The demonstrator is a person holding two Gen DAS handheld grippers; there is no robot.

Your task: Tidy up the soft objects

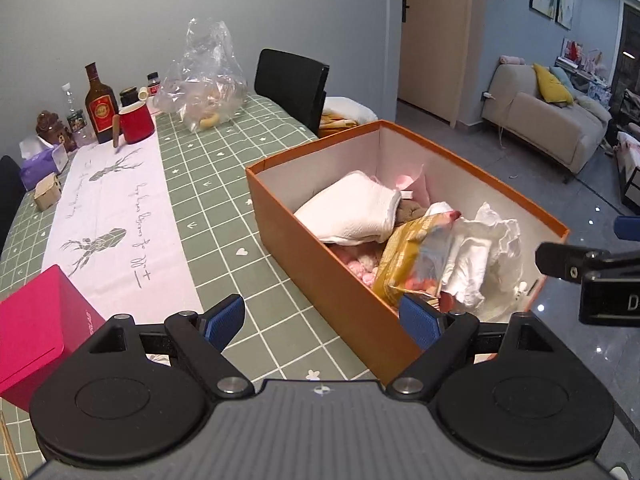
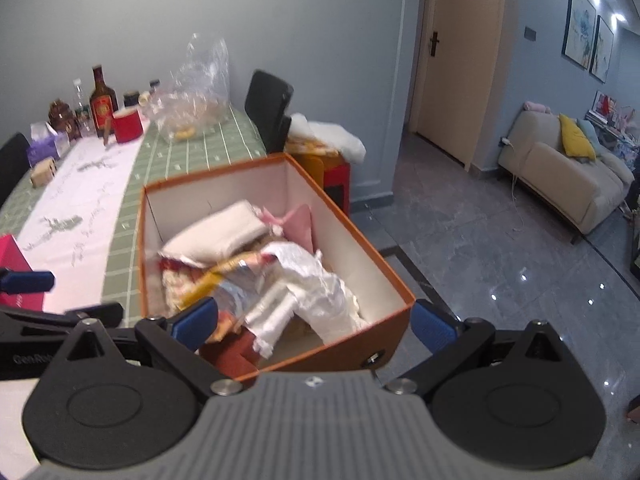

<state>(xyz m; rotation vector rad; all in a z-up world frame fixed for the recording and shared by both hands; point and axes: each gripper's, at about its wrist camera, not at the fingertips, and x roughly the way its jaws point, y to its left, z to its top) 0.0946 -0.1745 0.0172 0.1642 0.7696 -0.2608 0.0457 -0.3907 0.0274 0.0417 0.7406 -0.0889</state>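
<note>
An orange box [image 1: 340,280] packed with a folded white towel [image 1: 352,210], a snack bag [image 1: 416,256] and crumpled white cloth [image 1: 484,256] sits at the edge of a green checked tablecloth [image 1: 208,168]. Beside the box, the left gripper [image 1: 322,316] and right gripper [image 2: 314,320] hover spread wide, holding nothing. Beyond the box stand a black chair [image 1: 290,84], grey tiled floor [image 2: 500,248] and a beige sofa [image 1: 544,120].

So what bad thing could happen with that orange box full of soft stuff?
1. The orange box seems to stick out past the table edge over the floor, so a bump might tip it off.
2. The crinkly white wrapper and snack bag are piled high near the rim and could spill out.
3. Both the left gripper and right gripper are open and close to the box, so their fingers could knock it.
</note>
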